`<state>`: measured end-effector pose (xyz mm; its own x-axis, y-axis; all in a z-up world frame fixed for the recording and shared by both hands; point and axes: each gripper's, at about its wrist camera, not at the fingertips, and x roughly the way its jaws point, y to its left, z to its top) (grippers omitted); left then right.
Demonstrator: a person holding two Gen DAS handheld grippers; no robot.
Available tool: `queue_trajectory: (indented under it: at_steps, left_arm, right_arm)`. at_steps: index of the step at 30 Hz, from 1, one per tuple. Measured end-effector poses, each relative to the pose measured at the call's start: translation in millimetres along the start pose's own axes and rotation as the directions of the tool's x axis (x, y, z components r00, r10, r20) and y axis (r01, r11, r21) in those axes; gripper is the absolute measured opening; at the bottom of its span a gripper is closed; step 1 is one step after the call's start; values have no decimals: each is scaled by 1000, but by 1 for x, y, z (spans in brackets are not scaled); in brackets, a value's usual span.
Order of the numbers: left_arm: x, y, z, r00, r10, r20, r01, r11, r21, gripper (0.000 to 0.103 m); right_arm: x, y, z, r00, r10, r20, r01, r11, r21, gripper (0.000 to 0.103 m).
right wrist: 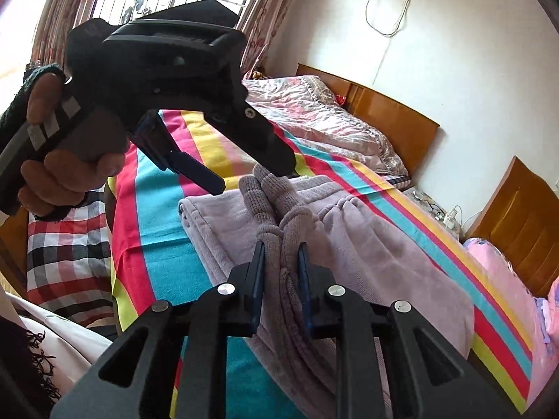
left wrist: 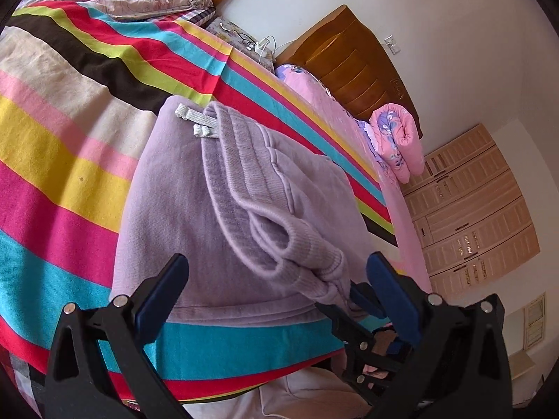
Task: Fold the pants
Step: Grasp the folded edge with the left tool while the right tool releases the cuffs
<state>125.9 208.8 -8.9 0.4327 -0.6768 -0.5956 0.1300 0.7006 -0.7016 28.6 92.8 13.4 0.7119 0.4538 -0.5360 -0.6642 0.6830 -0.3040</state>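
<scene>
Lilac sweatpants [left wrist: 195, 209] lie partly folded on a striped blanket [left wrist: 70, 139] on the bed, waistband and grey drawstring [left wrist: 199, 120] at the far end. My left gripper [left wrist: 279, 286] is open and hovers over the near edge of the pants, holding nothing. My right gripper [right wrist: 282, 265] is shut on the ribbed leg cuffs [right wrist: 270, 195] and holds them lifted above the folded pants [right wrist: 367, 244]. The right gripper also shows in the left wrist view [left wrist: 353, 298], pinching the cuff end. The left gripper shows in the right wrist view [right wrist: 251, 178], held in a hand.
A quilted pink-grey duvet [right wrist: 325, 111] lies at the bed's head by a wooden headboard [right wrist: 394, 111]. A second bed with pink bedding [left wrist: 394, 139] stands beside. A checked cloth [right wrist: 66, 255] lies at the bed's left edge. A wardrobe [left wrist: 471, 202] stands farther off.
</scene>
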Motion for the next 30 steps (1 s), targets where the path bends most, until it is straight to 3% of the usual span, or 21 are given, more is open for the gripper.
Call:
queue_trajectory:
  at_steps: [7,9,11,12,13,14,16,18,21,22,25,28,30]
  left_arm:
    - [64,-4,31,979,-107,-173,96,993,-72,99]
    - [84,-6,34,975,-59,-213,44,996,-73,82]
    - [94,-3,35,977,24,-213,-35,998,-46,47]
    - [97,1,34,977,22,-214,-33,998,-44,45]
    - [97,5,33,978,12,-209,-22,999,-49,39]
    - [96,9,32,979,5,-205,-16,999,-51,34]
    - [95,14,30,982,-19,-186,10,999,-51,33]
    - [96,17,29,984,-29,-177,21,999,-47,33]
    - [96,18,28,984,-25,-174,18,999,-42,33]
    - [97,18,27,985,-21,-173,15,999,-38,33]
    - [98,19,27,985,-25,-170,19,999,-37,34]
    - [97,18,22,985,-24,-169,17,999,-40,36]
    - [96,17,20,986,-10,-165,4,999,-37,36]
  right_arm:
    - [1,12,1,999,-42,-1,42,998,-55,18]
    - [3,15,-1,999,-47,-12,46,997,-62,18]
    - [6,12,-4,999,-25,-33,23,999,-38,19]
    - [6,8,-5,999,-3,-38,2,1000,-20,22]
    - [4,4,-6,999,27,-37,-27,1000,4,30]
    - [-2,-1,-8,999,41,-23,-40,999,32,45]
    - [-23,-15,-13,999,27,18,-29,995,93,58]
    - [-50,-37,-24,999,-35,37,28,984,178,58]
    - [-98,-73,-58,987,-157,33,136,930,341,74]
    - [-110,-81,-73,982,-188,10,169,905,390,80]
    - [-125,-93,-118,978,-186,-93,207,850,485,81]
    - [-110,-91,-145,958,-195,-212,277,824,494,80]
    - [-100,-95,-152,954,-197,-227,290,801,524,80]
